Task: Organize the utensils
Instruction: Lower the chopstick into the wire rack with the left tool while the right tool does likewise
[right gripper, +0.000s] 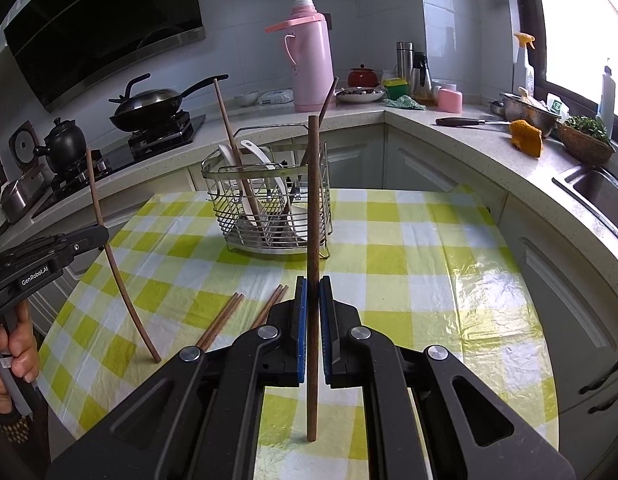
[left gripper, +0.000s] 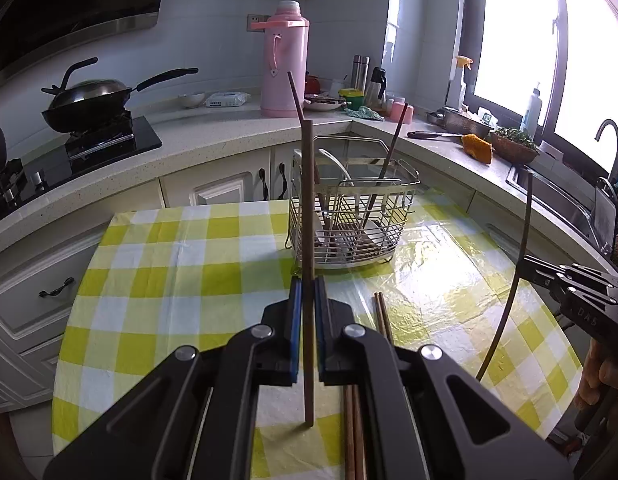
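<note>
Clamping one wooden chopstick upright in the left gripper, jaws pressed tight on its shaft. Clamping a second chopstick the same way in the right gripper — both sticks clear of the checked tablecloth. Leaving two pairs of chopsticks lying on the cloth. Aiming next, probably, for the wire basket beyond — keeping each stick vertical, lowering tip-first between the spoons and sticks already standing inside, releasing only once seated.
</note>
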`<state>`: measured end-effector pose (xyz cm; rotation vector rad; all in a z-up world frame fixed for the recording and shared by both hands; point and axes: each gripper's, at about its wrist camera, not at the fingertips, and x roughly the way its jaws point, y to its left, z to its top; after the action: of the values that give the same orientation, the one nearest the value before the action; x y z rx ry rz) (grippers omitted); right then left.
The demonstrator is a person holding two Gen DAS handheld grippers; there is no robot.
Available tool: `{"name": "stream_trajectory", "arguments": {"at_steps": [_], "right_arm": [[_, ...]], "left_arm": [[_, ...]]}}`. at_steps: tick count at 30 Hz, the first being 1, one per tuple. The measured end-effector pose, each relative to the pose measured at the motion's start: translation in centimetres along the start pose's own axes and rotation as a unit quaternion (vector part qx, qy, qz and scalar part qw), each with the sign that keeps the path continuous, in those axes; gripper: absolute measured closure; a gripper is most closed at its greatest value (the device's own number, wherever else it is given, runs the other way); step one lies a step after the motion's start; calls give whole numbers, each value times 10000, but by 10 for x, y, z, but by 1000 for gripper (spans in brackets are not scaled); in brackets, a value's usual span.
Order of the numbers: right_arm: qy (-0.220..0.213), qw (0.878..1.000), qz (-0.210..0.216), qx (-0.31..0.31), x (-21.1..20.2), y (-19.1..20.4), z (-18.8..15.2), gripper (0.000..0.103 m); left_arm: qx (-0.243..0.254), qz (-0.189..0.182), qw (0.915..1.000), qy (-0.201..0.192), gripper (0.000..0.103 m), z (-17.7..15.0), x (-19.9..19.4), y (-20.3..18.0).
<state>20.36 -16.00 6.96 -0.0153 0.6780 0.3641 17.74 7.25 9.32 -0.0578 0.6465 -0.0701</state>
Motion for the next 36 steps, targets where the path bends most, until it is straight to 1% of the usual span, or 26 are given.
{"name": "stream_trajectory", "arguments": {"at_steps": [5, 9, 12, 15, 21, 26, 30, 36], "right_arm": [[38, 10000, -18, -25, 3, 0, 4, 95], [96, 9999, -48, -95, 9, 0, 15, 95], [61, 9998, -110, -124, 11, -2, 27, 95], [-27, 9998, -162, -96, 10, -5, 42, 95], [-244, 9994, -202, -116, 9, -7, 85, 95], [-422, 9988, -151, -173, 8, -3, 129, 95], [-580, 9979, -170, -247, 7, 1, 162, 95], [-742, 9966, -185, -307, 9, 4, 201, 95]], "left_arm": [[-61, -123, 9999, 75, 97, 6, 6, 4], [-146, -321, 9993, 152, 97, 20, 13, 9], [-160, -275, 9994, 143, 97, 33, 18, 11], [-198, -318, 9993, 47, 97, 51, 17, 11], [-93, -375, 9990, -239, 97, 98, 9, 3], [-37, -441, 9979, -466, 97, 142, 3, -3], [-7, -400, 9971, -647, 97, 174, 0, -8], [-22, -316, 9963, -798, 97, 207, 4, -12]]}}
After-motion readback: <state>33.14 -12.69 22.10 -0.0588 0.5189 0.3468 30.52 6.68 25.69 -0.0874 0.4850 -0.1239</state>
